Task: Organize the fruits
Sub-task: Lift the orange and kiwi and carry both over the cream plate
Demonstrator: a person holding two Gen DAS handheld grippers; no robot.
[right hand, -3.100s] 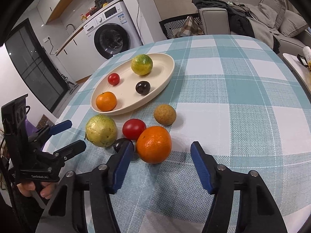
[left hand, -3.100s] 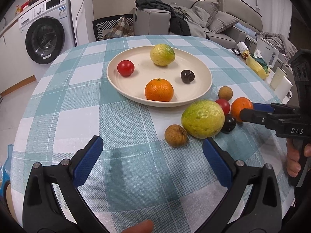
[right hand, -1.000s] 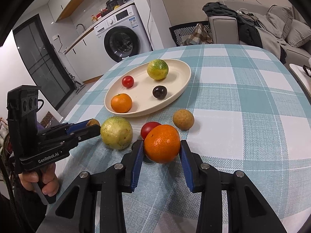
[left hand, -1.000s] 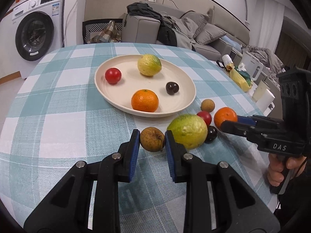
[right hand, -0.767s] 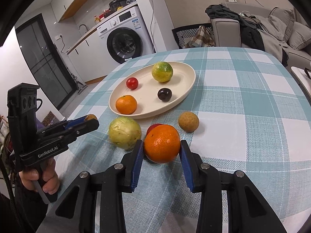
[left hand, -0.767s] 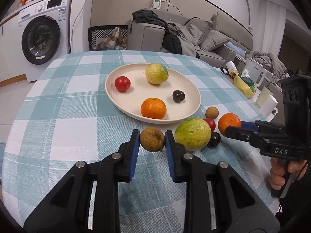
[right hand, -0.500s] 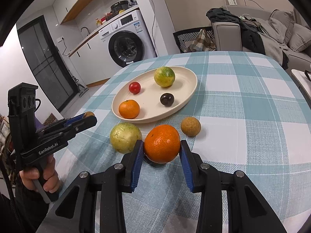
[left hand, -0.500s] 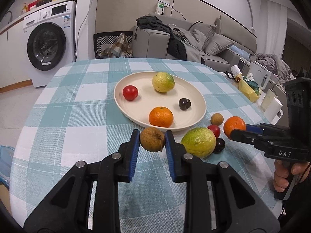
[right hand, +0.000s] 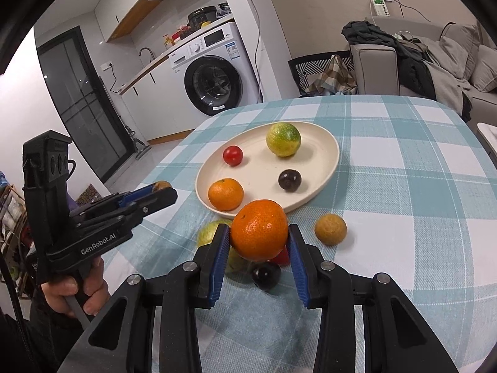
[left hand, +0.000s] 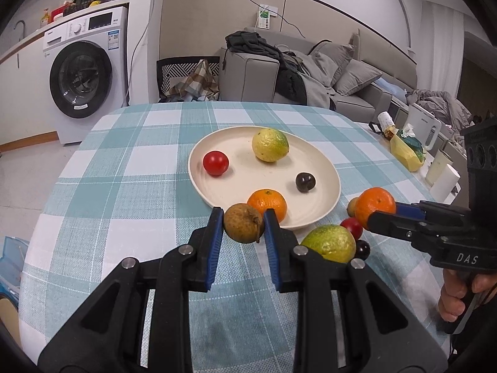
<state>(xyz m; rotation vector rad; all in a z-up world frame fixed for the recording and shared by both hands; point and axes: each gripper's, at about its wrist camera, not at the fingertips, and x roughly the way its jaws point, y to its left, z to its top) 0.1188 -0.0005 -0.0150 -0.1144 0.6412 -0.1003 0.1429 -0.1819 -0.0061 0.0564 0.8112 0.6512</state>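
With four fruits lying in the plate (left hand: 329,200), the left tool (left hand: 243,228) is clenching a brown fruit (left hand: 243,223) and the right tool (right hand: 259,242) an orange (right hand: 259,230), leaving four beside the plate.

White letters "DAS" stand on the black body of the right gripper (left hand: 377,214), at about four o'clock in the left wrist view. "GenRobot.AI" is printed on the left gripper (right hand: 163,191), near eight o'clock in the right wrist view. The washing machine (left hand: 85,74) labels are too small to read.

black claw (left hand: 243,227), blue pads (left hand: 215,248)
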